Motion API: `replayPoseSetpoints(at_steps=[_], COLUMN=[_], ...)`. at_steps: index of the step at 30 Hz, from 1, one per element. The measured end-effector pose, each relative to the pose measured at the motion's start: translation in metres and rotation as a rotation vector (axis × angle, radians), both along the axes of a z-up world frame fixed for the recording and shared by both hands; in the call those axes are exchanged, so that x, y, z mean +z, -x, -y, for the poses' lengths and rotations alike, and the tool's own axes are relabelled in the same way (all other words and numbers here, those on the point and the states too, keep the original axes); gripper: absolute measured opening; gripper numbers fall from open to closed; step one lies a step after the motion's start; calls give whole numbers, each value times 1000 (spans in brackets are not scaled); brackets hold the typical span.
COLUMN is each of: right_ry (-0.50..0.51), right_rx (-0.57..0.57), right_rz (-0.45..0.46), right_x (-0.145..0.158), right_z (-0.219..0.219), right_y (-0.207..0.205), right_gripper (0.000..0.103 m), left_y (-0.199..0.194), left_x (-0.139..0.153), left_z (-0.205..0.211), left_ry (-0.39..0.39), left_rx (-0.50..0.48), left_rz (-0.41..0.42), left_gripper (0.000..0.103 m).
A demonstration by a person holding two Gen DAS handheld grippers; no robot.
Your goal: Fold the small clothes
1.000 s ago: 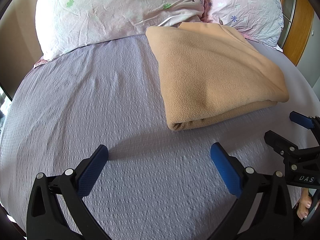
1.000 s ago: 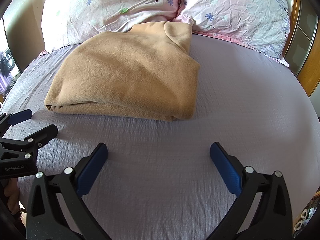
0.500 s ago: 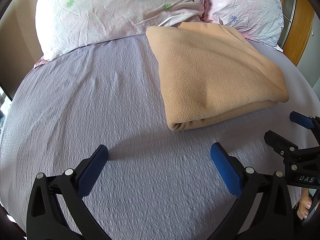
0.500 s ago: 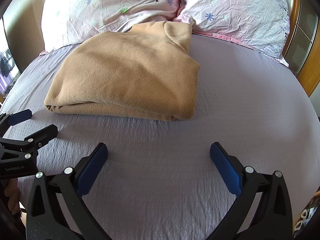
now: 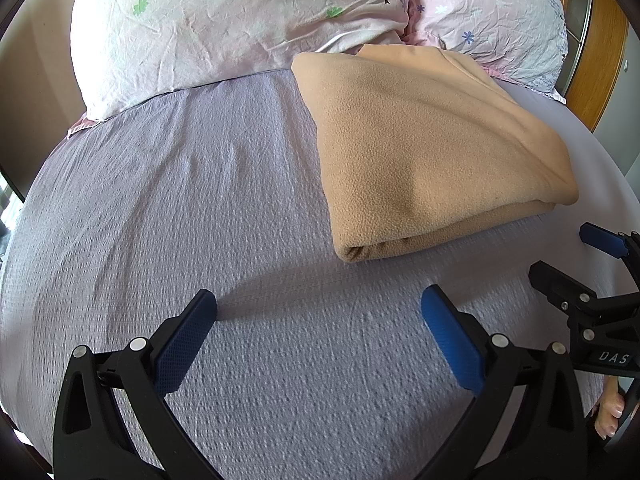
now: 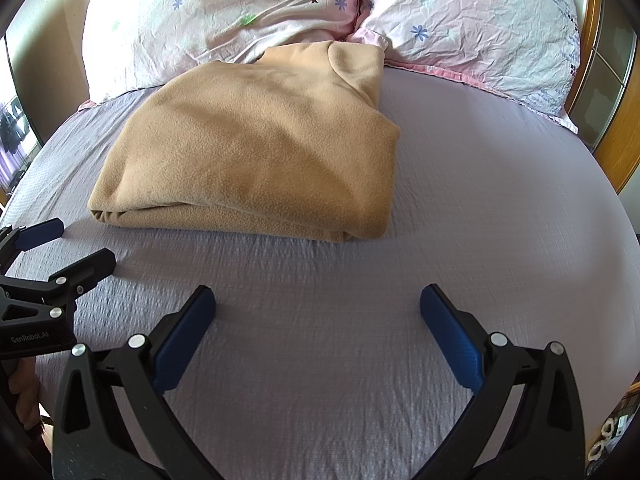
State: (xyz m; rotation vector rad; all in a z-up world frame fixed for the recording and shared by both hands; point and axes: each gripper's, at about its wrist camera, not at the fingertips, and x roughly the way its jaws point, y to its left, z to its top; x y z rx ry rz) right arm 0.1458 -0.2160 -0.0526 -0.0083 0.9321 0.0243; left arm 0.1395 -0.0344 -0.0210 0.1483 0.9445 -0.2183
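Judging the tan fleece garment [image 6: 256, 152] folded and done, I hold both the left gripper [image 5: 318, 312] and right gripper [image 6: 318, 308] spread wide, empty, above the bed sheet [image 6: 460, 208].

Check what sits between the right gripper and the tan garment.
Nothing but bare lilac sheet. In the right wrist view the right gripper, jaws open, faces the folded garment across an unbroken strip of bedding.

A plain tan fleece garment [image 6: 256, 152] lies on a pale lavender textured bedsheet [image 6: 460, 208]; two pink pillows [image 5: 240, 20] carry blue and green flowers (one a dark tree print). Black grippers bear blue pads [image 5: 452, 336].
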Motion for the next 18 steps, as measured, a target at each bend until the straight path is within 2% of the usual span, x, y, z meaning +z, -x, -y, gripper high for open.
replayPoseSetpoints(at_steps=[18], right_ry=[-1], right_rx=[1], right_rz=[2], right_x=[0], right_z=[1], right_y=[1], right_gripper=[101], left_y=[-4], left_x=[0], left_z=[1], left_ry=[-2], left_rx=[9], left_rz=[-14], left_gripper=[102])
